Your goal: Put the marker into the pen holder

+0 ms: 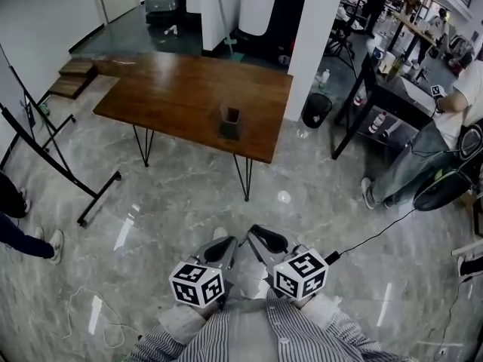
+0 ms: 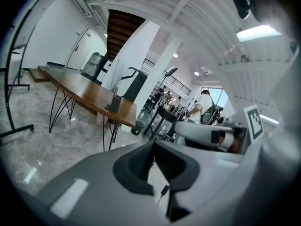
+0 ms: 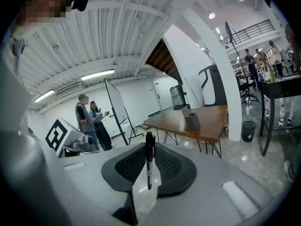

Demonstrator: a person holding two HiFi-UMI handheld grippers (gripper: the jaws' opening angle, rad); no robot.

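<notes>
A dark pen holder (image 1: pixel 231 123) stands near the front edge of the brown wooden table (image 1: pixel 173 89), far ahead of me; it also shows in the left gripper view (image 2: pixel 116 102) and the right gripper view (image 3: pixel 192 121). My right gripper (image 1: pixel 266 241) is held close to my body, shut on a black marker (image 3: pixel 149 160) that stands upright between the ribbed pads (image 3: pixel 167 164). My left gripper (image 1: pixel 224 249) hangs beside it, and its jaws (image 2: pixel 153 145) meet at the tips with nothing between them.
A whiteboard stand (image 1: pixel 53 157) is on the left of the marble floor. A white pillar (image 1: pixel 321 36), a black bin (image 1: pixel 317 109) and a black desk (image 1: pixel 389 93) with a seated person (image 1: pixel 453 119) are on the right. Two people (image 3: pixel 89 121) stand by a whiteboard.
</notes>
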